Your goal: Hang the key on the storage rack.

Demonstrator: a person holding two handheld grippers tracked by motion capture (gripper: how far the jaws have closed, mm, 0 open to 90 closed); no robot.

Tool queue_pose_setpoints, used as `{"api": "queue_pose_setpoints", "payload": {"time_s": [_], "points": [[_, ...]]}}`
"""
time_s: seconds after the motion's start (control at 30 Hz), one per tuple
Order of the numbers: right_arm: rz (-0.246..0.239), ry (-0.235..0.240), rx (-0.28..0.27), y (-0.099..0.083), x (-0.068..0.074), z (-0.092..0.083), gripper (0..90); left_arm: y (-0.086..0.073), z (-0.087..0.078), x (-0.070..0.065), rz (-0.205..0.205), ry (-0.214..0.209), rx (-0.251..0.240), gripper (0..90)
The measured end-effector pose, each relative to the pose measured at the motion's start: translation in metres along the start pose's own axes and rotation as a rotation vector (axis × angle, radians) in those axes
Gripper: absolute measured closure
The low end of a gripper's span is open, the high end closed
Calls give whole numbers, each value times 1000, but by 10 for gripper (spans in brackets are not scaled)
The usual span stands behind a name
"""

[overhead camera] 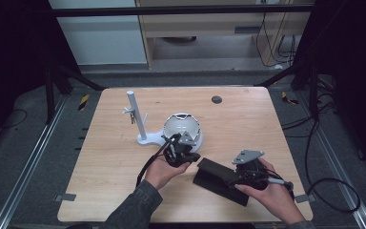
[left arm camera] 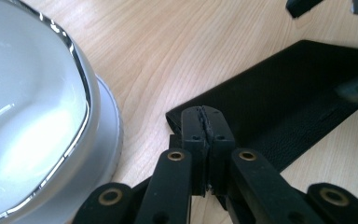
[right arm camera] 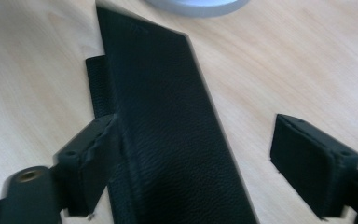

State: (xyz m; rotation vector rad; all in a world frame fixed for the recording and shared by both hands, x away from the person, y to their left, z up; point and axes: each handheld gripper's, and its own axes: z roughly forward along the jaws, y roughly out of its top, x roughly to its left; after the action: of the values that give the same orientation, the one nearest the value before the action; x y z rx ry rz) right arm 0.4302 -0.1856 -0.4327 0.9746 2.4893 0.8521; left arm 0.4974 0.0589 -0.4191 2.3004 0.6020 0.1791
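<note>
A flat black leather-look case (overhead camera: 219, 179) lies on the wooden table (overhead camera: 248, 124), front right of centre. My left gripper (overhead camera: 193, 157) meets its near corner. In the left gripper view the jaws (left arm camera: 204, 122) are pressed together at that corner of the case (left arm camera: 279, 98), apparently pinching a thin flap. My right gripper (overhead camera: 248, 174) hovers over the case's other end. In the right gripper view it (right arm camera: 200, 158) stands open astride the case (right arm camera: 168, 121). One fingertip (right arm camera: 91, 154) touches the case's side and the other sits well apart.
A white and silver bowl-shaped dome (overhead camera: 182, 126) sits just beyond the left gripper, close beside its jaws (left arm camera: 23, 116). It rests on the base of a white stand with an upright post (overhead camera: 136, 114). A small dark disc (overhead camera: 216, 99) marks the table's far side.
</note>
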Motion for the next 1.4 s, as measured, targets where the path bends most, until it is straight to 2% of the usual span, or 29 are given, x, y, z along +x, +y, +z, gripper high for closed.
{"api": "queue_pose_setpoints", "payload": {"time_s": [0.03,0.07,0.1,0.17,0.3,0.5,0.67,0.93,1.23,1.4], "points": [[-9,-5,0,1,0,0,236,1,1,0,-4,2,3,888],[-23,-23,10,1,-1,1,247,3,3,1,-18,4,-7,889],[-54,-60,26,1,0,4,262,4,4,1,-18,2,-12,889],[-72,-86,58,1,0,8,262,6,3,0,-2,23,-12,889],[-50,-63,43,-3,-3,8,262,0,-4,2,11,37,18,886],[-38,-61,36,-8,-4,10,261,-15,-2,1,17,32,49,898],[-44,-57,34,-9,-1,13,254,-25,2,-5,51,15,97,900],[-45,-53,32,-11,0,12,247,-46,11,-13,71,-12,174,900],[-43,-47,30,-12,1,13,245,-54,19,-20,94,-23,231,900],[-47,-41,28,-12,1,13,245,-54,23,-22,105,-31,247,900]]}}
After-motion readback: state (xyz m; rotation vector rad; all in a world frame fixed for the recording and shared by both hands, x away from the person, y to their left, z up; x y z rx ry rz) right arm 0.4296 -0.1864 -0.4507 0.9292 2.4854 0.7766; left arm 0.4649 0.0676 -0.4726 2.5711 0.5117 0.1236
